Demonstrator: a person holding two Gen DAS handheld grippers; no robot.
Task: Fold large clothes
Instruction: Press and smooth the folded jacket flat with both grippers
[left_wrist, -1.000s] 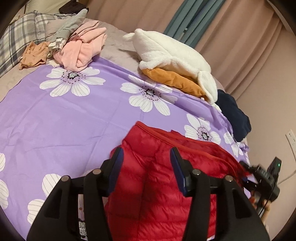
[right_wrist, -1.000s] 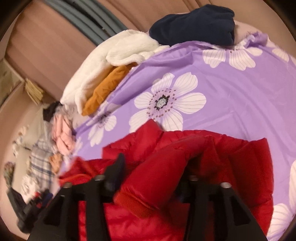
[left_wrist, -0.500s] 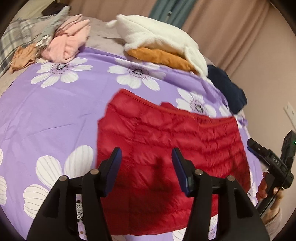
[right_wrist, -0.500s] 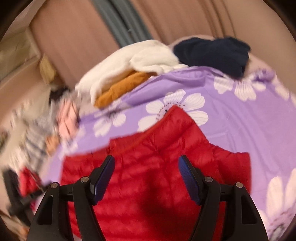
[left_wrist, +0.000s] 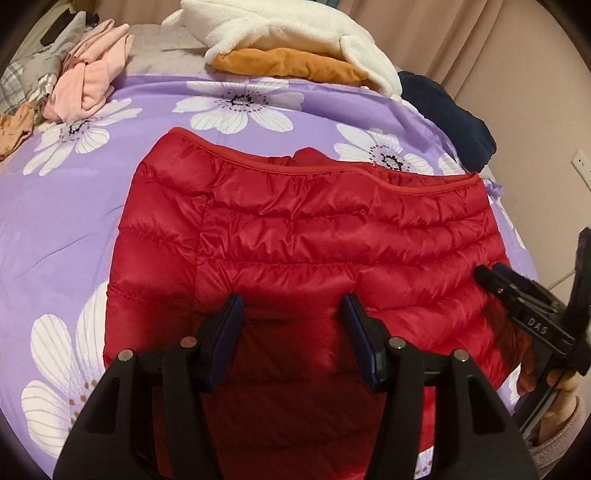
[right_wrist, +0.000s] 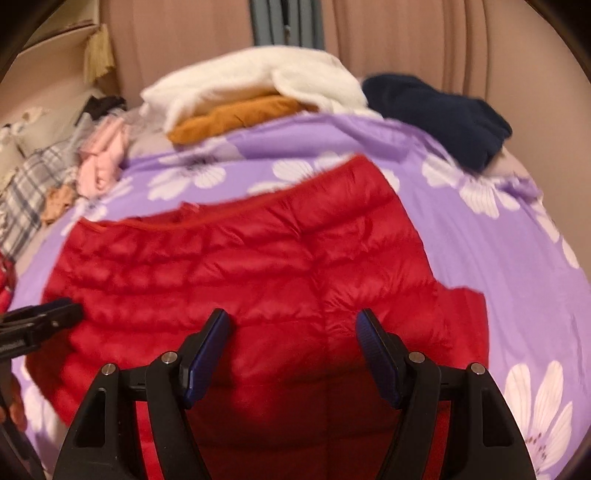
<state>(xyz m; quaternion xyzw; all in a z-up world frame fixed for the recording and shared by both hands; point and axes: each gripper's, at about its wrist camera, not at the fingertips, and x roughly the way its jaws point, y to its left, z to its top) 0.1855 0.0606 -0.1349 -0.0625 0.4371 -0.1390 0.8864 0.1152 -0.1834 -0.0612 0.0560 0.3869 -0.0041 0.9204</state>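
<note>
The red puffer jacket lies flat on the purple flowered sheet. The left gripper and right gripper hover above its near part, jaws spread wide, gripping nothing, jacket showing between the fingers

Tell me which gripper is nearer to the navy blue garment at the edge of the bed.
Right. The right gripper hangs over the red jacket's half on the navy blue garment's side. The left gripper hangs over the other half, toward the pink clothes.
</note>
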